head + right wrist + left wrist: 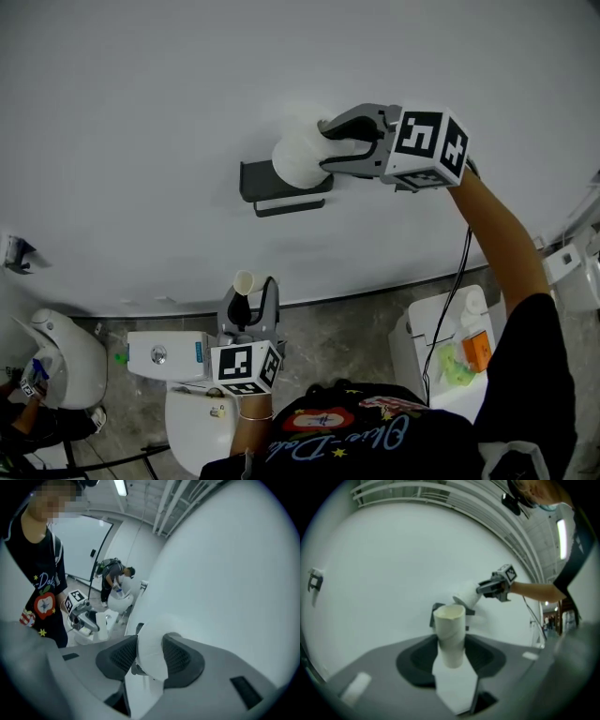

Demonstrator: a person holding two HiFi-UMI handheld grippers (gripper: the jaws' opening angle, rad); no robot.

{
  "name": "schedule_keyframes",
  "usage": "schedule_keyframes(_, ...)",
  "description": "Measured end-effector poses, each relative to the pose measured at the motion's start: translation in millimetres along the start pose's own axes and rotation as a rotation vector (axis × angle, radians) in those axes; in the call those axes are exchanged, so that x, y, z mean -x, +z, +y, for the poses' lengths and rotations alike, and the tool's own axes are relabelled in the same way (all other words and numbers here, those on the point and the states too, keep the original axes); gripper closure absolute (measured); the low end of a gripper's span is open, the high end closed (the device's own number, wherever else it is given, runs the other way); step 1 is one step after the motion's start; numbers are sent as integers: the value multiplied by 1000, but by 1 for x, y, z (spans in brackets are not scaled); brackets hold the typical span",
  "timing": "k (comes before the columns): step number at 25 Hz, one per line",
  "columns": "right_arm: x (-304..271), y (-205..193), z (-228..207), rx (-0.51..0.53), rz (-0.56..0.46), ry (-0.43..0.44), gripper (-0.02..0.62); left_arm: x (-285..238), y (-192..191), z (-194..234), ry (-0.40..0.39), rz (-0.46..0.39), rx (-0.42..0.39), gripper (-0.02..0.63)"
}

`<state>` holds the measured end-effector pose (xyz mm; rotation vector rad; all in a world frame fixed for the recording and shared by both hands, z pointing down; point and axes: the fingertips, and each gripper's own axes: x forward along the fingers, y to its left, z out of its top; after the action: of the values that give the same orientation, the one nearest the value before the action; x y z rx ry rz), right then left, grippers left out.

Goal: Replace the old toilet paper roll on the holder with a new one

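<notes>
Altogether one roll [296,157], one tube [243,281].

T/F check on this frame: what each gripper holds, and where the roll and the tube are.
1. The left gripper holds an empty cardboard tube. True.
2. The right gripper is empty. False: its jaws are clamped on a white paper roll.
3. The paper roll is up at the wall holder. True.
4. The cardboard tube sits on the wall holder. False: it stands upright between the left gripper's jaws, low and away from the wall.
</notes>
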<state>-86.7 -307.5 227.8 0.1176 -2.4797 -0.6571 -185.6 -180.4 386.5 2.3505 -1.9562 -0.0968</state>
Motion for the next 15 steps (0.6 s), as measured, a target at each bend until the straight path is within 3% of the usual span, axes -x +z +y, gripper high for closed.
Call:
schedule_keyframes(4, 14, -8, -4, -148, -110, -60, 419, 1, 1, -13, -29, 1, -8, 428)
schedule_keyframes(15, 34, -12, 1, -276, -215, -98, 420, 11, 0, -27, -49, 11, -28, 428)
